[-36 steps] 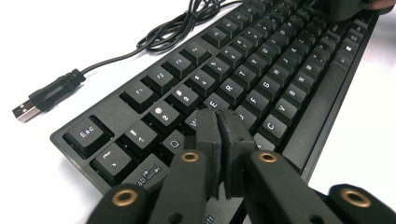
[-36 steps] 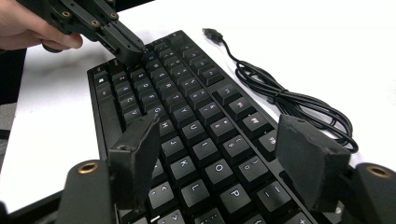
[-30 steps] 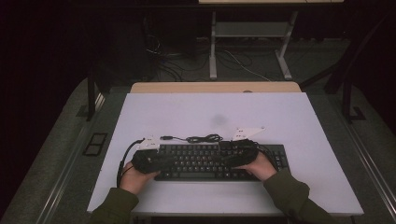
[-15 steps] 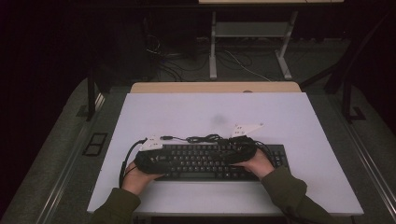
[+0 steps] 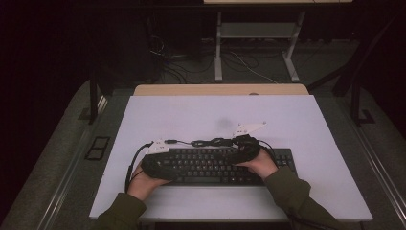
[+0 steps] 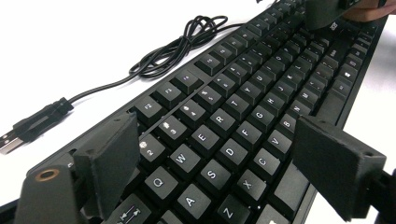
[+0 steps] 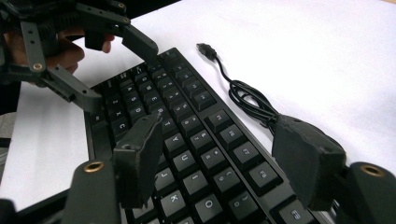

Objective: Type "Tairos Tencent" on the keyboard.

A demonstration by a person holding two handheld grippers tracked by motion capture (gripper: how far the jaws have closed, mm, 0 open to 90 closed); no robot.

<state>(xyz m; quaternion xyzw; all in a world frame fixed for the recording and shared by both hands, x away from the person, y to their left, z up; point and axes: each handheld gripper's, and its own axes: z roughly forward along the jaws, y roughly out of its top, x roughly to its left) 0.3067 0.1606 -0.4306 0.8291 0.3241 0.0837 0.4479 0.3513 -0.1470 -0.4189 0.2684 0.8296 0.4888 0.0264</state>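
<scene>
High view shows a black keyboard (image 5: 210, 165) lying near the front edge of a white table (image 5: 306, 124), with its loose cable (image 5: 210, 142) coiled just behind it. The left gripper (image 5: 158, 165) sits over the keyboard's left end and the right gripper (image 5: 246, 152) over its middle-right part, each held in a hand. Left gripper view has its jaws spread wide over the letter keys, where Q, W, E, R, A, S, D, Z, C and V can be read in white, and the cable's USB plug (image 6: 32, 127) rests on the table. Right gripper view also has jaws wide apart above keys reading Y, U, J and K; no brand name is legible.
</scene>
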